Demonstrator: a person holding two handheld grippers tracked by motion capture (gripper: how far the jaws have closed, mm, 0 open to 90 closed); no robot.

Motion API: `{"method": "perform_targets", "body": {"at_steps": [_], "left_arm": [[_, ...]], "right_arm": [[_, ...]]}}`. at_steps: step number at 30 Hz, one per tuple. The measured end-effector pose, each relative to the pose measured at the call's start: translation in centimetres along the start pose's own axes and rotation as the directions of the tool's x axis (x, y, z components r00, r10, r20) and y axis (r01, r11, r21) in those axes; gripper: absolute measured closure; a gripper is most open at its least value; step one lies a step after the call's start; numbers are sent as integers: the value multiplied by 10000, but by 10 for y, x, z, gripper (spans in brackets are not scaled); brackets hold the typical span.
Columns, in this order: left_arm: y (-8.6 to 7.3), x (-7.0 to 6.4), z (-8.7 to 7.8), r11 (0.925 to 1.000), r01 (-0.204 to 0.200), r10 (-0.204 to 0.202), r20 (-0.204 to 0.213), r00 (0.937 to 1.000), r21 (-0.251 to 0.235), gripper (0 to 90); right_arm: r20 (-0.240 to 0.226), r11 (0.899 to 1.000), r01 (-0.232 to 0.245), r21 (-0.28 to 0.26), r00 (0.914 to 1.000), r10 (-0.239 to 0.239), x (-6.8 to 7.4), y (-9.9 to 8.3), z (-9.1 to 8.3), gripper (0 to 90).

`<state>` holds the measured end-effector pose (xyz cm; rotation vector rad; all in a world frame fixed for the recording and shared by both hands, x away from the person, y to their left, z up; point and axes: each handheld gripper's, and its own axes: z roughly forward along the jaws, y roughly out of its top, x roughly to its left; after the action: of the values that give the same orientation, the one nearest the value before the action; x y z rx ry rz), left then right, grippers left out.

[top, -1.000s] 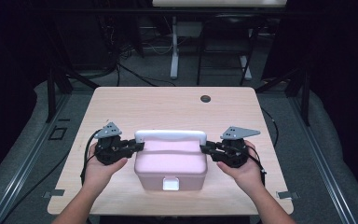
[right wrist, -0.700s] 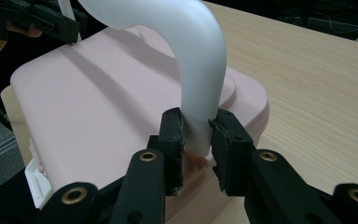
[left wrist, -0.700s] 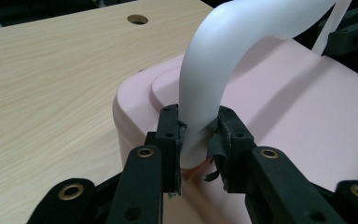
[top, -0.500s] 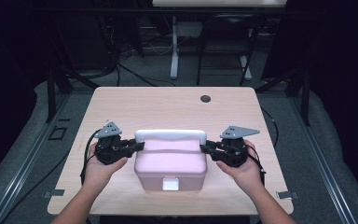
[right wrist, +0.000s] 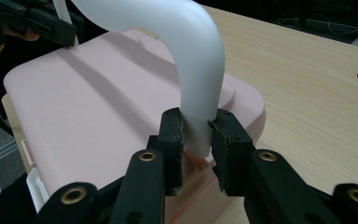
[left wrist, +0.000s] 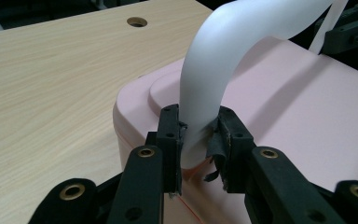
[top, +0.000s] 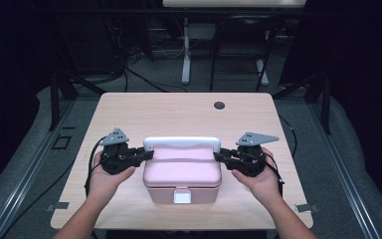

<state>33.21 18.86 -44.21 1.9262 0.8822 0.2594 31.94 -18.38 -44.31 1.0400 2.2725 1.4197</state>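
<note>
Pink lidded box (top: pixel 182 174) sits near the table's (top: pixel 179 112) near edge, centred, white latch (top: pixel 182 197) facing the person; its white carry handle (top: pixel 181 144) stands raised toward the far side, so the grasp looks done and lifting or carrying the box appears still ahead. Left gripper (left wrist: pixel 199 135) is clamped on the handle's left leg near its pivot, jaws nearly closed with only the strap between. Right gripper (right wrist: pixel 196 133) pinches the right leg likewise.

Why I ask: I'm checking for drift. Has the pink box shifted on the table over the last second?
No. In the high view the pink box sits the same way below the table's cable hole, both tongs at its white handle.
</note>
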Motion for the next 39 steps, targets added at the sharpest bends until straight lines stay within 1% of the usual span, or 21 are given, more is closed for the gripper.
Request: {"method": "perform_targets", "body": {"at_steps": [3,4,5,7,10,11,16,19,22,24,25,28,30,31,35,39], "left_arm": [[2,2,-1,10000,16,-16,67,10000,39,739],[2,2,0,10000,83,-83,61,9999,-43,739],[3,3,0,9999,129,-129,105,9999,21,739],[4,4,0,9999,115,-115,72,9999,-7,740],[4,6,1,9997,231,-232,66,9997,29,740],[4,6,1,9997,208,-208,72,9998,88,740],[4,6,1,9996,261,-262,54,9996,48,740],[4,7,1,9998,186,-186,65,9998,-7,738],[1,7,0,9997,240,-240,60,9997,-34,735],[0,7,0,9998,194,-194,-9,9998,-28,726],[-1,7,-1,9997,215,-215,1,9998,-109,720],[0,7,-7,9996,158,-160,-72,9998,-224,692],[-1,7,-13,9992,158,-161,-90,9998,-376,689],[-1,7,-16,9992,134,-138,-124,9998,-376,690],[-6,8,-27,9989,138,-148,-221,9996,-440,702],[-12,9,-34,9989,117,-133,-343,9993,-465,729]], "right_arm": [[-15,10000,-87,-44,10000,87,0,1,0,739],[-22,9999,-102,-53,9999,102,-1,2,1,738],[-22,9998,-165,-81,9999,165,-1,2,1,736],[24,9998,-159,-74,9999,159,-2,3,3,734],[23,9998,-212,-46,9998,212,-2,3,4,734],[28,9997,-238,-61,9997,238,-2,3,5,733],[91,9995,-296,-74,9995,297,-3,4,6,734],[58,9995,-282,-104,9996,283,-3,5,5,738],[-17,9993,-354,-83,9994,354,-2,5,4,740],[11,9995,-311,-52,9995,311,-1,5,5,740],[37,9996,-285,-61,9996,285,-1,5,5,741],[69,9996,-279,-5,9996,279,0,5,5,741],[40,9994,-336,12,9994,336,0,4,4,742],[39,9994,-334,-27,9994,334,0,5,4,742],[34,9993,-351,-84,9994,351,1,6,2,743],[25,9992,-374,-132,9993,375,0,8,1,743]]}}
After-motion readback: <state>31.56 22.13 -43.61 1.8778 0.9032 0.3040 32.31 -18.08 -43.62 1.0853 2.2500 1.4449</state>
